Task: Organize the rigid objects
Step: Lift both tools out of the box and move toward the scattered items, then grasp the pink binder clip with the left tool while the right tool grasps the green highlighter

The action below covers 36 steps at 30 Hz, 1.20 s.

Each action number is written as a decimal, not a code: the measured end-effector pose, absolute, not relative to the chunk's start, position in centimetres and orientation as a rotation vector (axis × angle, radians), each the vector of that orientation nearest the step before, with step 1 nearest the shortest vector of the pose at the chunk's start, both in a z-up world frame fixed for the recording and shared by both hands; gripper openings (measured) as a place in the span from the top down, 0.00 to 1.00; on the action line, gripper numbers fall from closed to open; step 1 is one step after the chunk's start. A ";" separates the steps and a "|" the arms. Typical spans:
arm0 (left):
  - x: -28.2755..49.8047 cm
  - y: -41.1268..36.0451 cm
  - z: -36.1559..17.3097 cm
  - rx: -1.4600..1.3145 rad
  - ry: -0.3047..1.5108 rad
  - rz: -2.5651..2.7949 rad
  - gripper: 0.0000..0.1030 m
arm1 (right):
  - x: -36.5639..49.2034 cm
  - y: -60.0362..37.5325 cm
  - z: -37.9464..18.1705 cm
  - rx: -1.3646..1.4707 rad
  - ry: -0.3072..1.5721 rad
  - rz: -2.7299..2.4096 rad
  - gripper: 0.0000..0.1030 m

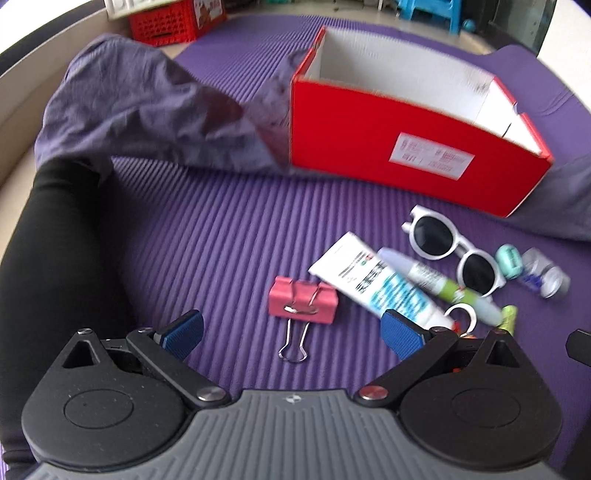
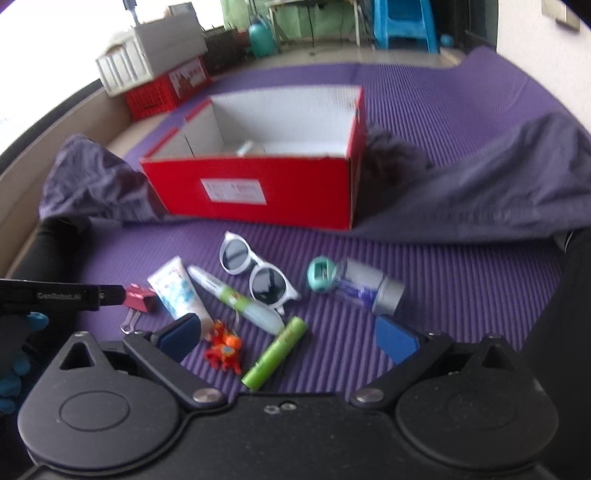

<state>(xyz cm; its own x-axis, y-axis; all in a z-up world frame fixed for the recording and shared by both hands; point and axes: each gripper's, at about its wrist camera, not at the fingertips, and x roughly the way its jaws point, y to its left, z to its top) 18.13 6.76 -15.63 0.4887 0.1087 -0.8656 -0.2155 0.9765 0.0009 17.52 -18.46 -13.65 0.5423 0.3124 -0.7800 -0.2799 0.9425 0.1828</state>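
Note:
A red cardboard box [image 1: 406, 147] [image 2: 258, 188], white inside, stands open on the purple mat; a pale object [image 2: 251, 147] lies in it. In front lie a pink binder clip [image 1: 303, 301] [image 2: 140, 295], a white tube [image 1: 376, 284] [image 2: 179, 290], a white-green pen [image 1: 439, 286] [image 2: 236, 301], white sunglasses [image 1: 454, 251] [image 2: 255, 275], a teal sharpener [image 1: 509, 262] [image 2: 321, 275], a clear bottle [image 1: 545, 277] [image 2: 369, 286], a green stick [image 2: 275, 354] and an orange toy [image 2: 223, 349]. My left gripper [image 1: 291, 334] is open just before the clip. My right gripper [image 2: 291, 338] is open above the green stick.
Crumpled grey-purple cloth [image 1: 147, 110] [image 2: 480, 192] lies on both sides of the box. A red crate [image 2: 162, 90] and a blue stool [image 2: 402, 22] stand beyond the ribbed mat [image 1: 221, 221]. A black-sleeved arm [image 1: 55, 240] is at the left.

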 end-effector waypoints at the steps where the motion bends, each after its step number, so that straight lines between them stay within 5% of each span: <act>1: 18.3 6.8 -15.9 -0.116 1.049 0.203 0.00 | 17.7 -18.3 -14.1 0.032 0.943 0.344 0.04; 16: 20.7 7.1 -19.6 -0.118 1.113 0.243 0.01 | 19.4 -16.8 -18.8 0.029 1.065 0.290 0.30; 20: 21.1 7.3 -19.9 -0.122 1.114 0.238 0.02 | 20.2 -16.5 -19.7 0.035 1.095 0.270 0.43; 29: 21.5 7.6 -20.7 -0.145 1.124 0.230 0.25 | 20.2 -14.9 -20.4 0.000 1.111 0.264 0.55; 36: 21.3 7.0 -20.2 -0.134 1.099 0.190 0.48 | 19.6 -13.5 -20.4 -0.067 1.108 0.256 0.74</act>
<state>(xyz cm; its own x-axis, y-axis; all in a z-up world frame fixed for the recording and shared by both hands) 21.28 6.95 -20.18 0.4410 0.0862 -0.8934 -0.2189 0.9756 -0.0140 19.63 -13.50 -20.37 0.4205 0.1708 -0.8911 -0.2378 0.9685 0.0734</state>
